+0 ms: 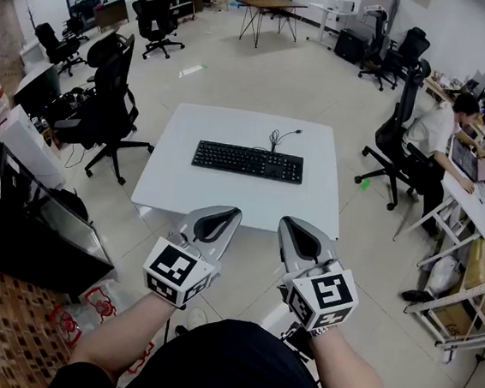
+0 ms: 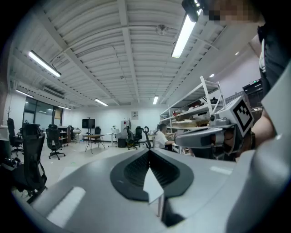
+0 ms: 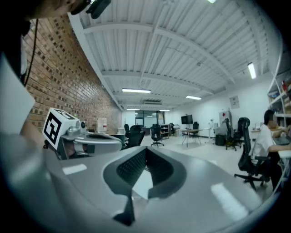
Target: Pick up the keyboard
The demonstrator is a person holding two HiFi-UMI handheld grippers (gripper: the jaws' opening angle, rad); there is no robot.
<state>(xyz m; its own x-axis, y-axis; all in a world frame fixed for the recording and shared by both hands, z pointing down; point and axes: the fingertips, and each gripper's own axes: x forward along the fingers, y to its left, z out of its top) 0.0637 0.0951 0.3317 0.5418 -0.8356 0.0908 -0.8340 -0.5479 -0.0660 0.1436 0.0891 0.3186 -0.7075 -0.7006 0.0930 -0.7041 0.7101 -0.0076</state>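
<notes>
A black keyboard (image 1: 248, 161) lies across the middle of a white table (image 1: 170, 181), its coiled cable (image 1: 278, 138) trailing to the far side. My left gripper (image 1: 226, 212) and right gripper (image 1: 288, 223) are held side by side before the table's near edge, short of the keyboard, both level and shut with nothing in them. In the left gripper view the left gripper (image 2: 149, 152) has its jaws together, and the right gripper's marker cube (image 2: 239, 113) shows at the right. In the right gripper view the right gripper (image 3: 145, 151) is likewise shut. The keyboard is hidden in both gripper views.
A black office chair (image 1: 107, 101) stands left of the table. Another chair (image 1: 396, 140) and a seated person (image 1: 438, 136) at a desk are on the right. A dark cabinet (image 1: 24, 226) sits at the near left. Shelving (image 1: 474, 282) lines the right wall.
</notes>
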